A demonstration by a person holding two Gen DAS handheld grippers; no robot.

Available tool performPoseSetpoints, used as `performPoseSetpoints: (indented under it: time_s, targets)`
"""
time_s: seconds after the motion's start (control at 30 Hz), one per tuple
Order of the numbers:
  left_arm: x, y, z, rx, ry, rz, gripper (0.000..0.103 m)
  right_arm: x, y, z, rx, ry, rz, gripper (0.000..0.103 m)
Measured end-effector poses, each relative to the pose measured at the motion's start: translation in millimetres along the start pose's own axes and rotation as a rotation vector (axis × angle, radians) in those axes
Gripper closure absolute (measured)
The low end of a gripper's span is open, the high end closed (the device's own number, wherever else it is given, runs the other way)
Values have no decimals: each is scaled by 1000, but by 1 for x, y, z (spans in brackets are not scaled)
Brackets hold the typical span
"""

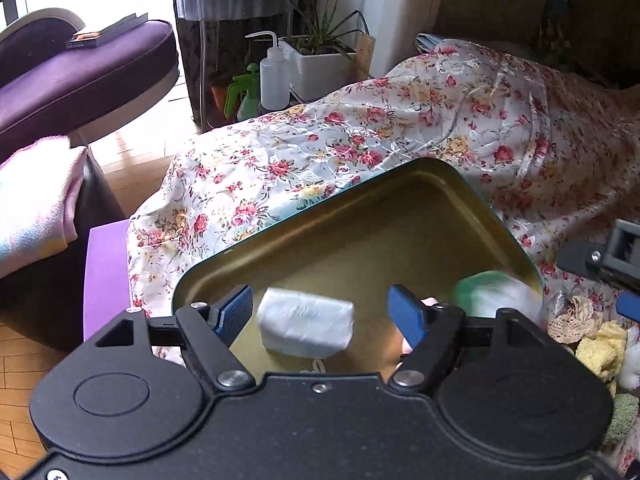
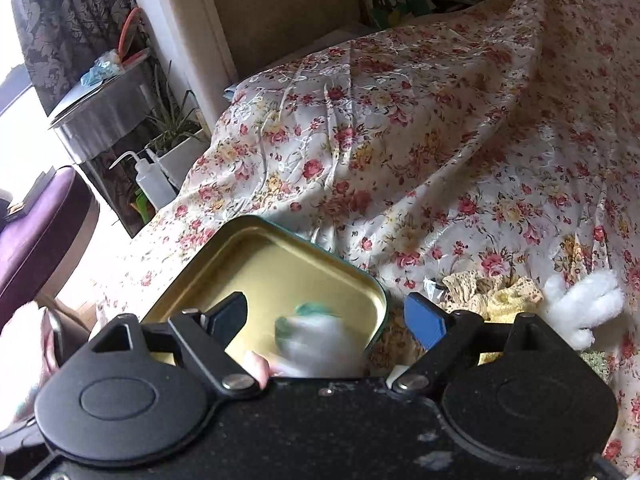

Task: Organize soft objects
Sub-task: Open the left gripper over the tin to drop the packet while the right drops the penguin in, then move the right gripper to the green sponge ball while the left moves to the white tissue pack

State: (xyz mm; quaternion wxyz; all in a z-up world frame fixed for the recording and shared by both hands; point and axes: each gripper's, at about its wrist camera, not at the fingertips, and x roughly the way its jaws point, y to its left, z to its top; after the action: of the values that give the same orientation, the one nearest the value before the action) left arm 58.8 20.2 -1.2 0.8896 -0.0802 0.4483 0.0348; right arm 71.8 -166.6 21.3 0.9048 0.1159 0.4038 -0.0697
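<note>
A gold-lined tin [image 1: 360,208] lies on the floral cloth. In the left wrist view, a white soft packet [image 1: 306,326] sits in the tin between the fingers of my left gripper [image 1: 320,312], with a gap on each side; the gripper is open. A green and white soft thing [image 1: 496,292] lies at the tin's right side. In the right wrist view that same green and white thing [image 2: 316,336] is blurred, over the tin [image 2: 280,236], between the wide-apart fingers of my right gripper [image 2: 326,316], touching neither pad. A bit of pink [image 2: 258,364] shows beside it.
Right of the tin lies a heap of crocheted pieces [image 2: 492,292] and a white plush [image 2: 580,304]. The floral cloth [image 2: 440,140] rises in folds behind. A purple seat [image 1: 80,76], a folded pink towel [image 1: 32,200], a squeeze bottle [image 1: 274,80] and a potted plant [image 1: 320,64] stand at the left.
</note>
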Motion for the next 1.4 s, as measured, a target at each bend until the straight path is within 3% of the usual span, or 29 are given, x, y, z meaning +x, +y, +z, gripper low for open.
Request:
performPoseSetpoints:
  time_s: [0.53, 0.87, 1.17, 1.3, 1.4]
  targets:
    - [-1, -1, -1, 0, 19, -7, 33, 0, -13, -23, 10, 25, -30, 17]
    - [-7, -23, -13, 130, 21, -53, 32, -28, -44, -40, 30, -4, -66, 17]
    - [-17, -50, -28, 290, 7, -164, 32, -62, -121, -69, 116, -90, -228, 16]
    - [-22, -59, -36, 350, 0, -199, 32, -69, -153, -84, 125, -143, -359, 10]
    - [-22, -62, -39, 369, 13, -224, 31, -71, -173, -95, 138, -173, -405, 2]
